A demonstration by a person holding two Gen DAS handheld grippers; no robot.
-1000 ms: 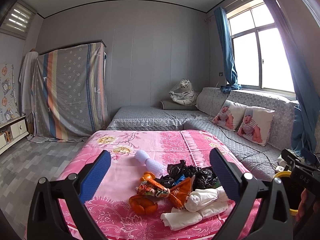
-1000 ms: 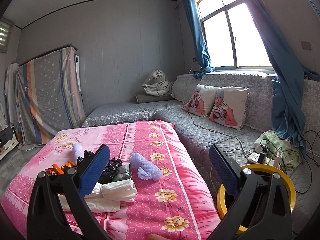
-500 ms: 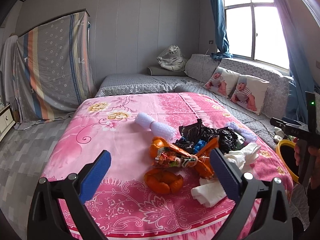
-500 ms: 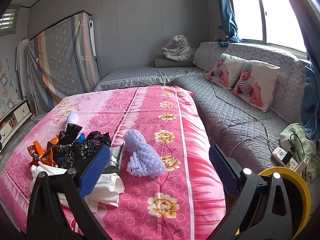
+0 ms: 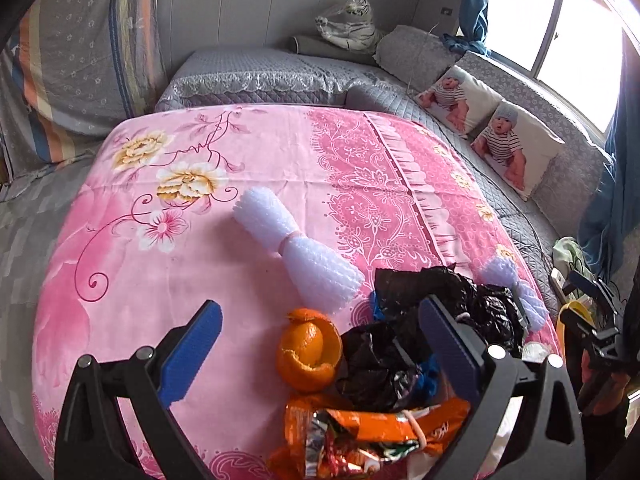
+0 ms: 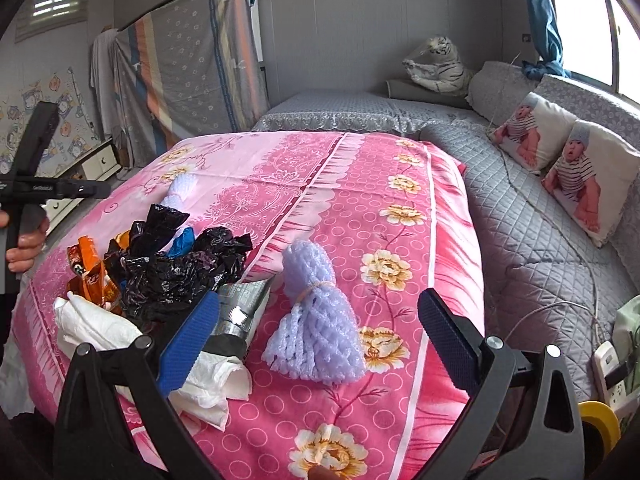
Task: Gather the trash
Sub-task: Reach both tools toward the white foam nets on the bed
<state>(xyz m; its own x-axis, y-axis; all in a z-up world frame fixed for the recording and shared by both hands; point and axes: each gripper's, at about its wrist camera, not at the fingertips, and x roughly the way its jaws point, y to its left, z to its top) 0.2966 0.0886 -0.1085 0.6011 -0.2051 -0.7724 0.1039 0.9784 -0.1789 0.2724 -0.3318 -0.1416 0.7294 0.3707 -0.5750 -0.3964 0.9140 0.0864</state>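
Trash lies on a pink flowered cloth (image 5: 152, 264). In the left wrist view my left gripper (image 5: 316, 348) is open above an orange peel (image 5: 308, 350), with black plastic bags (image 5: 424, 320), an orange snack wrapper (image 5: 360, 428) and a white foam net (image 5: 296, 248) around it. In the right wrist view my right gripper (image 6: 316, 340) is open over a lilac foam net (image 6: 316, 320). Beside it lie a silver tube (image 6: 240, 312), white tissues (image 6: 104, 328), the black bags (image 6: 180, 264) and the orange wrapper (image 6: 92, 276).
A yellow-rimmed bin shows at the right edge of the left view (image 5: 572, 320) and the right view's lower right (image 6: 600, 420). Grey quilted bedding (image 6: 528, 240) with baby-print pillows (image 6: 576, 180) lies to the right. A power strip (image 6: 608, 368) sits near the bin.
Both grippers have tilted down and moved closer to the trash pile. The left now hangs over the orange peel, the right over the lilac foam net. Both stay open.
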